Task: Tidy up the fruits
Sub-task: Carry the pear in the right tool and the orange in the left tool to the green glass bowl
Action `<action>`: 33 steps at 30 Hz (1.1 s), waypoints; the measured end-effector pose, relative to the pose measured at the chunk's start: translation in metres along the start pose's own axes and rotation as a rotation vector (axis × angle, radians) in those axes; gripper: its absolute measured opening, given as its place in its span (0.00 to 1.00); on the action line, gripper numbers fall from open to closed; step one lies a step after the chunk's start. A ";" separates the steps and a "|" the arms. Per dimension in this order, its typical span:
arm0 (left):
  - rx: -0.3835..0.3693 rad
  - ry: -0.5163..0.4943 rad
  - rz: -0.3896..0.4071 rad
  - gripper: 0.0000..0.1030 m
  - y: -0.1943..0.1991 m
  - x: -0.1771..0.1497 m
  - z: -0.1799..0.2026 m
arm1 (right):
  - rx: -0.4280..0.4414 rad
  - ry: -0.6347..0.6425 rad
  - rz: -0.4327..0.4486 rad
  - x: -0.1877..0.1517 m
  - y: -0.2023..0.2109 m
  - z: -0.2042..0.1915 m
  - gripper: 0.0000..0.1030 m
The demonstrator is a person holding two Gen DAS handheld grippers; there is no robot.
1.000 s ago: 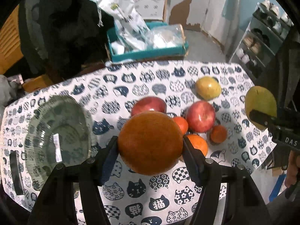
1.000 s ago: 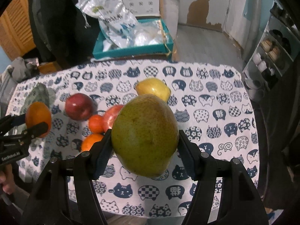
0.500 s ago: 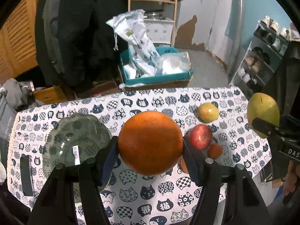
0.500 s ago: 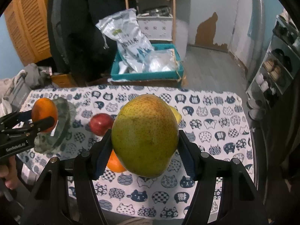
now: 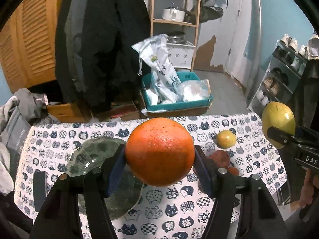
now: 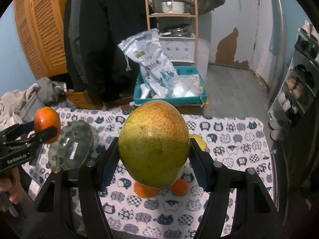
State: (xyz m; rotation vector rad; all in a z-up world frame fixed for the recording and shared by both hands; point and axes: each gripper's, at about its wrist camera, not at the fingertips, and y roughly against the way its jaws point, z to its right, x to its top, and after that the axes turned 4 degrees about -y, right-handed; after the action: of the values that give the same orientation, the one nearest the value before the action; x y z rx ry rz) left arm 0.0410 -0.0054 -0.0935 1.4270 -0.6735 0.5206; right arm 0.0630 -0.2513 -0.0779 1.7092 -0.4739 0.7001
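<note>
My left gripper (image 5: pixel 159 159) is shut on a large orange (image 5: pixel 160 151) and holds it high above the table; it also shows in the right wrist view (image 6: pixel 46 127). My right gripper (image 6: pixel 153 157) is shut on a big yellow-green pear (image 6: pixel 153 147), also held high; the pear shows in the left wrist view (image 5: pixel 278 123). A clear glass bowl (image 5: pixel 93 155) sits empty on the table's left (image 6: pixel 71 145). A yellow fruit (image 5: pixel 226 138), a red apple (image 5: pixel 219 158) and small oranges (image 6: pixel 180 187) lie on the table, partly hidden by the held fruit.
The table wears a cat-print cloth (image 5: pixel 199 207). A dark flat object (image 5: pixel 38 189) lies near its left edge. Behind stand a teal crate with bags (image 5: pixel 177 95), hanging dark coats (image 5: pixel 103 49), a wooden shelf (image 6: pixel 171 16) and a shoe rack (image 6: pixel 299 83).
Both grippers have risen and pulled back from the table with their fruit. The table and bowl look smaller and lower, and more of the room shows.
</note>
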 end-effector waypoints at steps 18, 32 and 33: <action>0.091 0.088 0.029 0.65 0.018 -0.009 -0.068 | 0.109 0.082 -0.014 0.026 -0.025 -0.085 0.65; 0.168 0.188 -0.043 0.65 -0.001 -0.033 -0.135 | 0.212 0.145 -0.096 0.033 -0.080 -0.169 0.65; 0.173 0.194 -0.051 0.65 -0.004 -0.035 -0.139 | 0.216 0.151 -0.108 0.032 -0.088 -0.176 0.65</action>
State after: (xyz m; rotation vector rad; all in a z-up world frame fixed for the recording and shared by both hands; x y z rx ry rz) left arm 0.0343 0.1348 -0.1226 1.5275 -0.4439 0.6801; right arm 0.1072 -0.0576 -0.0939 1.8517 -0.2043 0.8184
